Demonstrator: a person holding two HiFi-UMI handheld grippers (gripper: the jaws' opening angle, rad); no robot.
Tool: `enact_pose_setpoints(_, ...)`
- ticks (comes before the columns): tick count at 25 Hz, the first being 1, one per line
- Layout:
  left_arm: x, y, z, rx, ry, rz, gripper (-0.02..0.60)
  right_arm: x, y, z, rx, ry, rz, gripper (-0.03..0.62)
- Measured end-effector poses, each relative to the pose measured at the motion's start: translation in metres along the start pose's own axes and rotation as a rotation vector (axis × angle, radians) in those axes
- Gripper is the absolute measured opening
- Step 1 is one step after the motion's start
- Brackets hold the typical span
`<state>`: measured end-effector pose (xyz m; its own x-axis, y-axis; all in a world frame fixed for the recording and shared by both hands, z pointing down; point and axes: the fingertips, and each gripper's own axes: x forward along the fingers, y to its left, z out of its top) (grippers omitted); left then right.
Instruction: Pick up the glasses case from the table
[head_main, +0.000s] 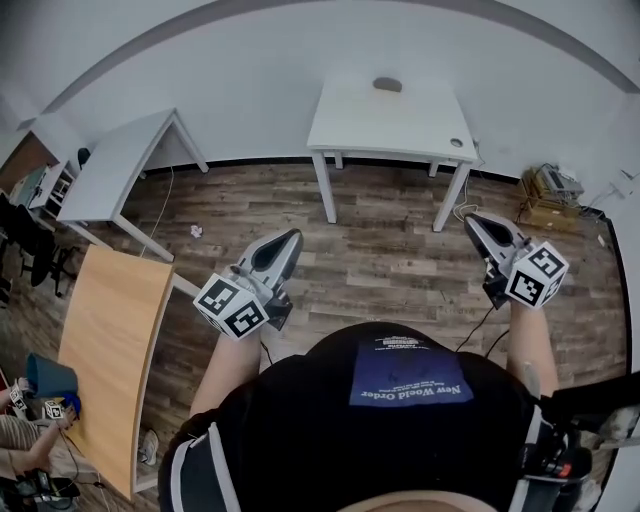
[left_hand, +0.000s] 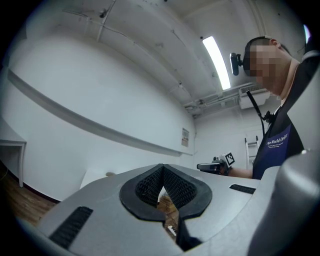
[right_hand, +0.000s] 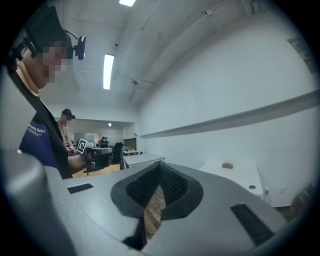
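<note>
Closest in, ahead of the person's chest, the left gripper (head_main: 288, 240) and the right gripper (head_main: 478, 222) are held out at about the same height, well apart, both pointing forward. Each gripper view shows its own jaws brought together at the tips with nothing between them. Only the brown wood-plank floor (head_main: 380, 250) shows through the slit lower down, so both are closed and empty.

Across a stretch of that floor stands the white four-legged table (head_main: 350, 125), set against the white wall (head_main: 300, 60). The small grey oval glasses case (head_main: 387, 84) lies alone near the table's far edge, about midway along it and well away from both grippers. The left gripper view catches the glasses case (left_hand: 110, 174) as a faint lump on the tabletop, and the right gripper view shows the glasses case (right_hand: 227, 165) a little more clearly.

From this far off its material cannot be made out. By its low, rounded shape it is probably a light, stiff shell with a smooth skin, so it could squirt out of a pinch near either end. The safer hold looks to be across its narrow width at the middle, with the jaws opened well before they come down and closed gently, since the lid may flex
</note>
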<state>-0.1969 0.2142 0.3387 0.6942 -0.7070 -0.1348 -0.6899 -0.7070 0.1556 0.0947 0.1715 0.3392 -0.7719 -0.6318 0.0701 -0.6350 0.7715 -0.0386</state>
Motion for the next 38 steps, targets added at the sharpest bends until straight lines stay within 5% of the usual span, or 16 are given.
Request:
enact_pose_setpoints(12,0.139,-0.052,-0.011,0.034,0.007,0.054,-0.003,-0.056,-0.141,0.003,-0.009,0.001,0.061,0.000)
enact_pose_setpoints(18,0.174,-0.039,-0.016,0.039,0.029,0.032,-0.003,-0.054,-0.175,-0.011,0.016,0.005,0.039,0.000)
enact_pose_setpoints(23,0.184,0.002,-0.018,0.024,0.026,-0.014,-0.003,-0.020,-0.183,-0.013,0.021,0.014,-0.005,0.000)
enact_pose_setpoints(38,0.182,0.212,0.028,0.031,0.003,-0.087,-0.003,0.171,-0.186,0.024,0.016,0.005,-0.087,0.000)
